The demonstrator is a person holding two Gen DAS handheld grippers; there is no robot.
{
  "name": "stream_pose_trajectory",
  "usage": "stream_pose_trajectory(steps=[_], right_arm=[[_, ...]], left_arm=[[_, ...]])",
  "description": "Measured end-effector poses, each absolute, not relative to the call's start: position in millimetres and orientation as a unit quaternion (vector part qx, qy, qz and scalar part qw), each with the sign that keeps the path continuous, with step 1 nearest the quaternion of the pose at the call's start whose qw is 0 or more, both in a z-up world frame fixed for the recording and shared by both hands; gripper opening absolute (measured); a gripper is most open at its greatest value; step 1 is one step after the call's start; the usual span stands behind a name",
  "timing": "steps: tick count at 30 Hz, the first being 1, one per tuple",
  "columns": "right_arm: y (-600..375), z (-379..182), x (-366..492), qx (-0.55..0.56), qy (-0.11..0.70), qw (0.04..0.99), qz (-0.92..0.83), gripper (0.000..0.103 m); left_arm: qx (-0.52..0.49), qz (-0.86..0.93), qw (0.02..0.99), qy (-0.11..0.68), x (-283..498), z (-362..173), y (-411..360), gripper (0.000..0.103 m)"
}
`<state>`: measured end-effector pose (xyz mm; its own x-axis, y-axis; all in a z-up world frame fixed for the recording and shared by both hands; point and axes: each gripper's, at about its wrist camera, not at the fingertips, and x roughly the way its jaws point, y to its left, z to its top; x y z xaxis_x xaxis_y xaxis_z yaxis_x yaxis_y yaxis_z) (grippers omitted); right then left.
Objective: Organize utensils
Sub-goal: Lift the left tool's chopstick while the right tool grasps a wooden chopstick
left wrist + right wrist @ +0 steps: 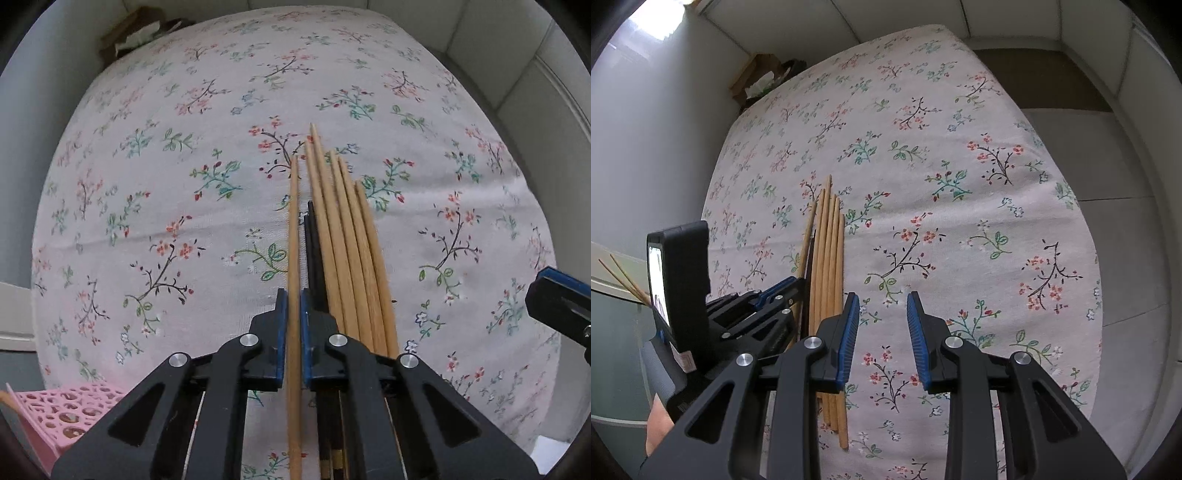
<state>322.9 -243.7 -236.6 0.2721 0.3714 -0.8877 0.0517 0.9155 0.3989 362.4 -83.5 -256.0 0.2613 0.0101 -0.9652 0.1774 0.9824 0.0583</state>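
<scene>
My left gripper (294, 295) is shut on one light wooden chopstick (294, 236), which runs forward between the blue pads. Just right of it, several more wooden chopsticks (343, 229) lie side by side on the floral tablecloth (166, 166), with two black chopsticks (312, 251) between them and the held one. In the right wrist view the same wooden bundle (829, 258) lies left of my right gripper (882, 306), which is open and empty over the cloth. The left gripper (783, 286) shows there at the left, closed on its chopstick (809, 229).
A pink perforated basket (70, 413) sits at the lower left of the left wrist view. A brown box (757, 77) stands at the table's far corner by the wall. Two thin sticks (624, 277) poke up at the left. Floor lies beyond the table's right edge.
</scene>
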Motion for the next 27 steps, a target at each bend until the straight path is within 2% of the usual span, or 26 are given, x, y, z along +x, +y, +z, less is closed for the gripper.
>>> stream_pose_trajectory(steps=[4, 8, 18, 27], right_arm=[[-239.2, -247.0, 322.9, 0.156, 0.608, 0.772, 0.106, 0.028], [-222.8, -261.6, 324.7, 0.132, 0.624, 0.759, 0.13, 0.024], [-180.1, -292.1, 336.5, 0.154, 0.65, 0.727, 0.155, 0.012], [-155.6, -286.6, 332.5, 0.063, 0.653, 0.742, 0.143, 0.009]], left_arm=[[-0.003, -0.054, 0.797, 0.602, 359.5, -246.2, -67.4, 0.005], [-0.039, -0.09, 0.823, 0.56, 344.7, -206.3, -61.7, 0.005], [-0.068, -0.139, 0.89, 0.43, 281.7, -107.8, -51.8, 0.006], [-0.089, -0.143, 0.895, 0.412, 278.6, -94.5, -41.1, 0.006]])
